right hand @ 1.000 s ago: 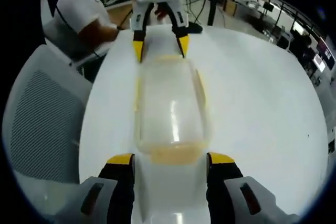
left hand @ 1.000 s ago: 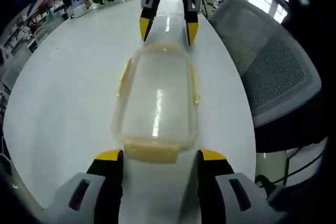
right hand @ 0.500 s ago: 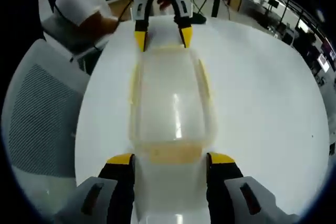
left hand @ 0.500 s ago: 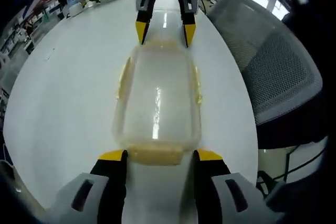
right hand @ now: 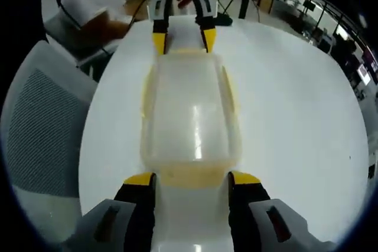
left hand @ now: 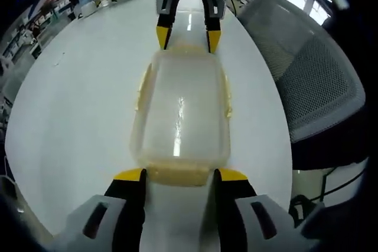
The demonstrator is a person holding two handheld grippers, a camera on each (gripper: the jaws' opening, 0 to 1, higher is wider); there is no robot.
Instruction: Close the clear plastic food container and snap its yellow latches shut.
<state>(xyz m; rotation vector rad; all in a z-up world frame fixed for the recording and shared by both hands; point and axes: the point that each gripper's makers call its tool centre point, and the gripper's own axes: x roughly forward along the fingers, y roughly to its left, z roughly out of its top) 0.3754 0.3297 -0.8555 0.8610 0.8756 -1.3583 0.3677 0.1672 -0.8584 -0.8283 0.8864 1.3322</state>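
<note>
While the clear plastic container (left hand: 180, 113) lies lengthwise on the white table (left hand: 77, 104) with its lid on, we see pale yellow latches (left hand: 176, 174) at both short ends and thinner yellow strips along its long sides. From the left gripper view, our left gripper (left hand: 176, 176) stands at the near end with its yellow-tipped jaws spread apart, one on each side of the end latch and close beside it; whether they touch it we cannot tell. Our right gripper (left hand: 186, 35) faces us from the far end, jaws likewise apart and bracketing that latch. In the right gripper view the same container (right hand: 189, 116) runs between the right gripper (right hand: 192, 179) and the left one (right hand: 180, 36). A grey mesh chair (left hand: 307, 81) stands beside the table.
</note>
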